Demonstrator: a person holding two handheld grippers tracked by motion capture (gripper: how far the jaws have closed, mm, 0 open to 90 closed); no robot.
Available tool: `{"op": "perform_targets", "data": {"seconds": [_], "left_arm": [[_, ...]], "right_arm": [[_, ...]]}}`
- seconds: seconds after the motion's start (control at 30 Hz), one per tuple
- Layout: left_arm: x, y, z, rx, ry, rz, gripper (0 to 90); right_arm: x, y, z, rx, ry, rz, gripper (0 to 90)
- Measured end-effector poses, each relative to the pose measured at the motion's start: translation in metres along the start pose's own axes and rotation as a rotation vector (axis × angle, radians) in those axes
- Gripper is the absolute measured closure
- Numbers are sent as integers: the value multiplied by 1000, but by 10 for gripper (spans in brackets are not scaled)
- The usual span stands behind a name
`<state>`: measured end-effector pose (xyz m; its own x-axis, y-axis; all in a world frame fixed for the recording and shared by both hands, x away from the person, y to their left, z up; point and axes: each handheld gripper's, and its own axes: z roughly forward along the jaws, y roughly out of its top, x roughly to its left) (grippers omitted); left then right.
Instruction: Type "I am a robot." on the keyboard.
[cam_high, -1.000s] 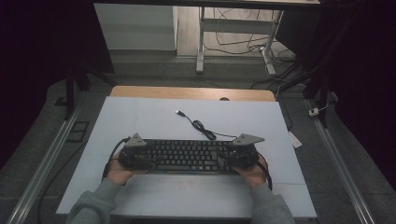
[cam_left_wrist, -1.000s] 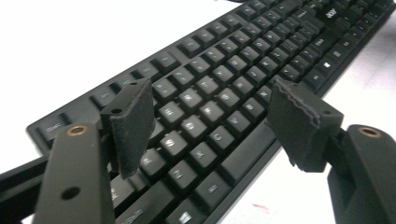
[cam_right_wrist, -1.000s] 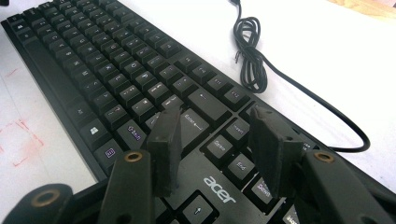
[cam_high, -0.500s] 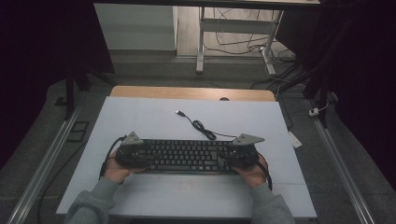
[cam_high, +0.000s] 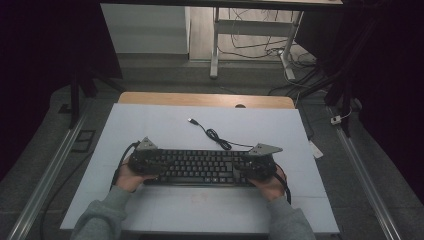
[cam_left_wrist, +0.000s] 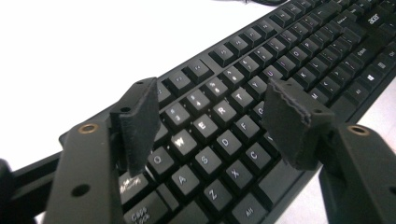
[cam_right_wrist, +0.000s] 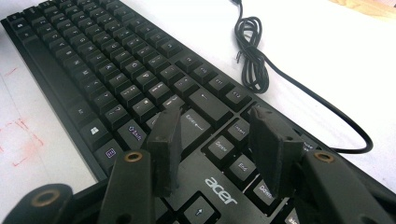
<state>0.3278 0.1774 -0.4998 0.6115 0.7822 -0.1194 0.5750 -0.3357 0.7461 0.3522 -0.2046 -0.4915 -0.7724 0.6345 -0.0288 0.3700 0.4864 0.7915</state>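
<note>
A black Acer keyboard (cam_high: 200, 167) lies flat on the white table (cam_high: 150, 125), its cable (cam_high: 215, 135) coiling back to a USB plug (cam_high: 191, 120). My left gripper (cam_high: 159, 163) hovers over the keyboard's left end. In the left gripper view (cam_left_wrist: 212, 107) its jaws stand apart above the Q-to-T keys (cam_left_wrist: 205, 126); they have just been closing a little, and the pads press on nothing. My right gripper (cam_high: 242, 167) sits over the right end. In the right gripper view (cam_right_wrist: 215, 121) its jaws straddle the Enter and Delete keys (cam_right_wrist: 198, 121), and it is open.
A wooden strip (cam_high: 200, 98) borders the table's far edge. Metal rails (cam_high: 45, 175) run along both sides of the table. Desk legs and loose cables (cam_high: 250, 45) stand on the floor beyond. The cable's loop (cam_right_wrist: 254, 51) lies just behind the keyboard's right half.
</note>
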Motion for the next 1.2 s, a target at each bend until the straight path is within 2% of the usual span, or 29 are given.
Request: {"op": "perform_targets", "data": {"seconds": [0.17,0.3,0.4,0.57,0.63,0.87,1.07,1.2], "left_arm": [[-1,3,6,11,-3,13,432],[-1,4,9,10,-15,13,518],[-2,6,12,12,-23,18,616],[-3,7,18,32,-45,36,840],[-4,7,21,45,-51,44,887],[-9,7,31,80,-43,65,889],[-10,6,35,91,-10,77,889],[-9,5,37,97,-7,77,888]], "right_arm": [[0,0,0,-1,-1,1,544],[0,0,0,-2,-2,1,544],[0,0,0,0,-2,2,544],[0,0,0,1,-2,2,544],[0,0,0,-1,-3,1,544],[0,0,0,0,-2,0,544],[0,0,0,1,-3,1,544],[0,0,0,1,-3,1,543]]}}
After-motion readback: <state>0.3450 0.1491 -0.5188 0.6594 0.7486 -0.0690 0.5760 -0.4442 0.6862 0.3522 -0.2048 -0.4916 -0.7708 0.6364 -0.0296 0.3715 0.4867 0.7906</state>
